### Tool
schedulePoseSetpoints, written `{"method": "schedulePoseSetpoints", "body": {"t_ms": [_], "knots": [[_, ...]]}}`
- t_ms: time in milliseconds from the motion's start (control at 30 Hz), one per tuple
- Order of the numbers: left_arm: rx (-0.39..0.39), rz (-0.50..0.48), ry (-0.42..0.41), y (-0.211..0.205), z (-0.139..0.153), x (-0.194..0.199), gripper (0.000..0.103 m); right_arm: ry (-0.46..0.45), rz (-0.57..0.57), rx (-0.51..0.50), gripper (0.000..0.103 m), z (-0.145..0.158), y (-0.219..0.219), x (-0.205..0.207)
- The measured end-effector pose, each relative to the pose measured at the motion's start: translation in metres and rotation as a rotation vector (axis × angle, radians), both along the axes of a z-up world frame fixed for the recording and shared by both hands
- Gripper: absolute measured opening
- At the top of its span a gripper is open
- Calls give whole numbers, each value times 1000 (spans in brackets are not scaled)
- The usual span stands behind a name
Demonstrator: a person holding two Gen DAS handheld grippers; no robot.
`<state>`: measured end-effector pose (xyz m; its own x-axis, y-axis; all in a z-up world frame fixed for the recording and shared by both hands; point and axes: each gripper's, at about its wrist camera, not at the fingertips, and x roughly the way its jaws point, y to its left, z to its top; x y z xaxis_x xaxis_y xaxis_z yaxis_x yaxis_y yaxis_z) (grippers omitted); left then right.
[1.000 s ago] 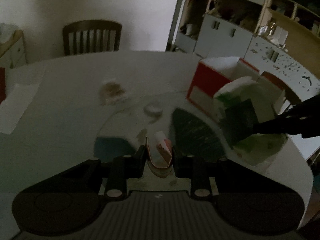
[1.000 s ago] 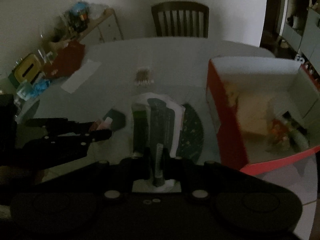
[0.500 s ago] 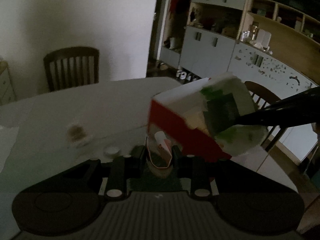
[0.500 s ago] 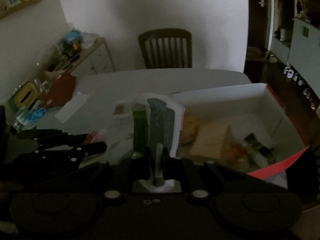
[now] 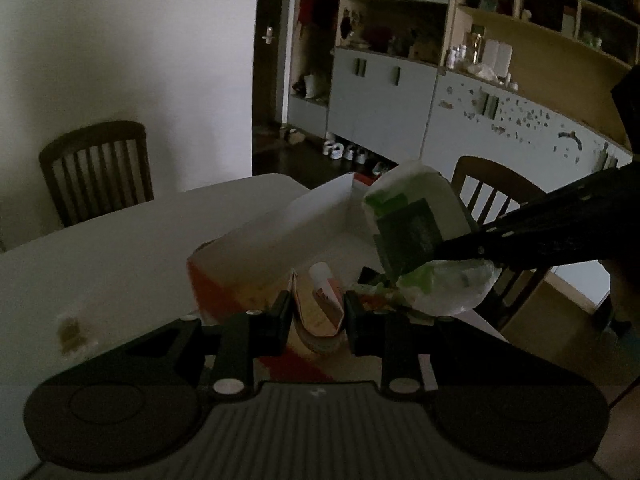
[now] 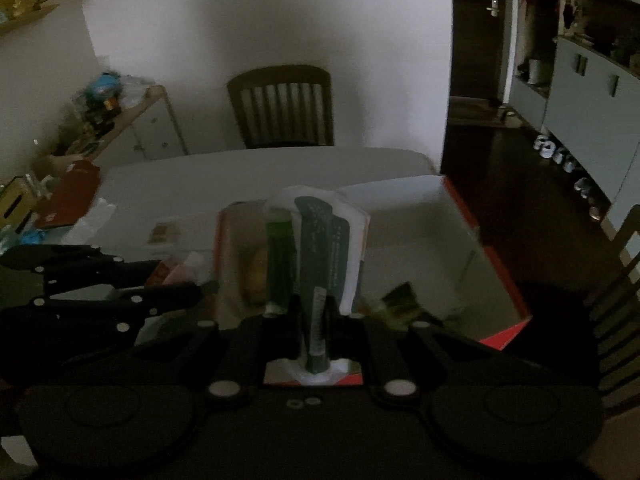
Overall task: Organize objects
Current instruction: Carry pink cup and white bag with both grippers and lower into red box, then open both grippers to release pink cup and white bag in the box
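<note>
Right tongs (image 6: 314, 316) clamp green-white packet (image 6: 320, 236) above red box (image 6: 460, 216).

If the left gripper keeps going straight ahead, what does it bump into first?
Probably the red and white box. The left gripper, holding a small tube, points into its open top, so it would likely meet the things lying inside; depth is unclear.

A pale tabletop (image 6: 248, 176) carries an open red box (image 6: 460, 216) with white inner walls near its right edge. Left of the box lies a small brownish packet (image 6: 162, 233); a red folder (image 6: 70, 196) and white paper (image 6: 90, 222) lie at the far left.
</note>
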<state>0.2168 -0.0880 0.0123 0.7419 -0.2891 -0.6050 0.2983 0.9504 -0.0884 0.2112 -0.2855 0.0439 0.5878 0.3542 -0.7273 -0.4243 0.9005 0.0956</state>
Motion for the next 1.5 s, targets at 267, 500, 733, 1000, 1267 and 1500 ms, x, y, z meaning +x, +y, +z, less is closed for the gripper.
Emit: {"method": "schedulePoseSetpoints", "body": {"t_ms": [267,500,733,1000,1267,1500], "knots": [[61,-16,43,-38,-16,33,26,16,-26,-37,9,-14,-26,34],[125,-40,89,-65,-33,58,26,52,-28,-70,9,-34,-37,60],[199,-71,153,-94,-53,79,26,109,-4,-124,10,-60,-34,78],[224,-57,225,-103,-72,97,26,150,-5,-137,10,-75,-37,89],[227,-38,328,-104,-89,110,26,162,-9,-140,16,-78,-45,95],[240,-40,347,-108,-92,111,26,173,-6,-135,25,-76,-52,95]]}}
